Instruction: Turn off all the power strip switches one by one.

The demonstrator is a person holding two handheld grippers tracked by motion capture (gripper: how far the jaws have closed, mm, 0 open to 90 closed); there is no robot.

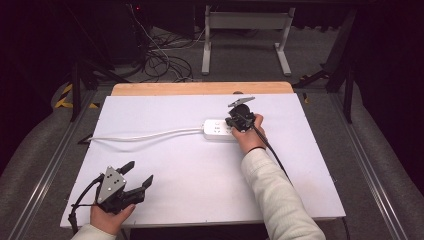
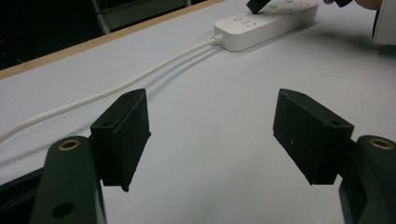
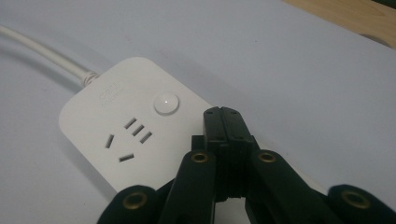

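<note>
Right now your right hand-held gripper (image 3: 225,122) sits clenched with nothing between its jaws, tips over the white rectangular plastic power strip (image 1: 218,129) mid-worktop (image 1: 200,180), beside its round button (image 3: 166,103), white cable (image 1: 145,135) trailing left, your left hand-held gripper (image 1: 139,175) released, resting near the front edge.

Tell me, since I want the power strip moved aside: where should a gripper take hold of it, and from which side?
Probably across the narrow width of the power strip, jaws on its two long side walls, coming from above. It lies flat on the table, so those walls are the only opposed faces. Grip mid-body, clear of the white cable at its left end. The right gripper is nearest, jaws shut.
</note>
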